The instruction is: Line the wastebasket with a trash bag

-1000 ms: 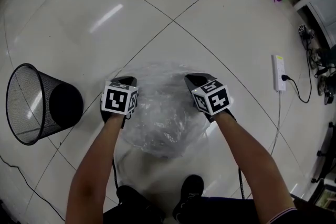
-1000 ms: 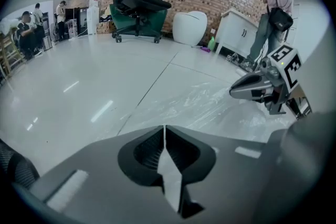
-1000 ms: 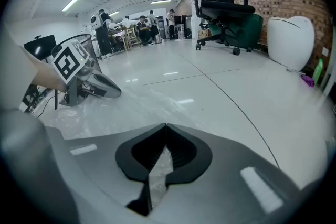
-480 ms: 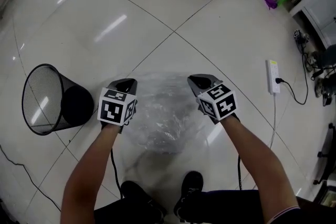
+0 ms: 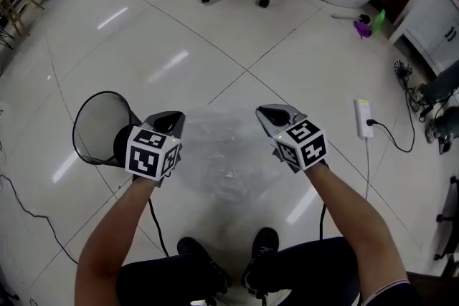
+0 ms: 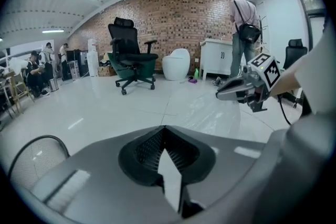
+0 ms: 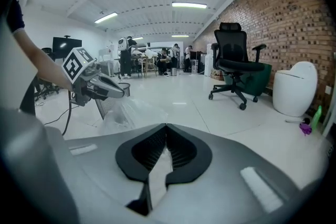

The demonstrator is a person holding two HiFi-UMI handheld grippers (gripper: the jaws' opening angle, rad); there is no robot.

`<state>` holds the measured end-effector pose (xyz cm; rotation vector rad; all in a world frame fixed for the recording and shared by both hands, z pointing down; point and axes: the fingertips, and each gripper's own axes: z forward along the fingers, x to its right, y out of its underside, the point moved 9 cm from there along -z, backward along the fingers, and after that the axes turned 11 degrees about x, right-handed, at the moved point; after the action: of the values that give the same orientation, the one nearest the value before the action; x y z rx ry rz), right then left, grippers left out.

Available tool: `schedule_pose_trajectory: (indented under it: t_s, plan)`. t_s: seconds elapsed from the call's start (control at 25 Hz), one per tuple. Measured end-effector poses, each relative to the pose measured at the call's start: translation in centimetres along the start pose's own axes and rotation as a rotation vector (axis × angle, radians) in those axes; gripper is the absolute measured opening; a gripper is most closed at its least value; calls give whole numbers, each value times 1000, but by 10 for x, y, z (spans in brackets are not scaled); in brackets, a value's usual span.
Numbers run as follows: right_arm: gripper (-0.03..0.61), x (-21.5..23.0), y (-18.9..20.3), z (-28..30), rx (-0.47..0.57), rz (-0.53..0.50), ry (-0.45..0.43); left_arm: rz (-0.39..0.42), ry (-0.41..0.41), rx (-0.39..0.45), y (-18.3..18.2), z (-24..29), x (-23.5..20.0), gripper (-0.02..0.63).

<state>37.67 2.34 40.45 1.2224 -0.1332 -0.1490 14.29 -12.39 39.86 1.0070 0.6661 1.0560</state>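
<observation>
Clear trash bag (image 5: 222, 154), pinched in L+R jaws

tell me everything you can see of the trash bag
The trash bag is thin, clear, wrinkled plastic film. It hangs spread between the left hand-held gripper and the right hand-held gripper, each shut on a part of its top edge, and sags below them in front of the person's legs. The mesh wastebasket is off to its left, apart from it.
</observation>
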Motion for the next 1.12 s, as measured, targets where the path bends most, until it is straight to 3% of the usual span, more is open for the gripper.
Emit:
schedule_pose_trajectory:
  t_s: [0.24, 0.64, 1.12]
  plan:
    - [2, -34, -53, -29, 78, -56, -21, 11, -36, 81, -37, -67, 7, 11]
    - [2, -94, -117, -59, 198, -109, -78, 18, -142, 182, -67, -173, 19, 11]
    - [2, -193, -154, -55, 231, -181, -220, -20, -275, 209, -49, -294, 8, 11]
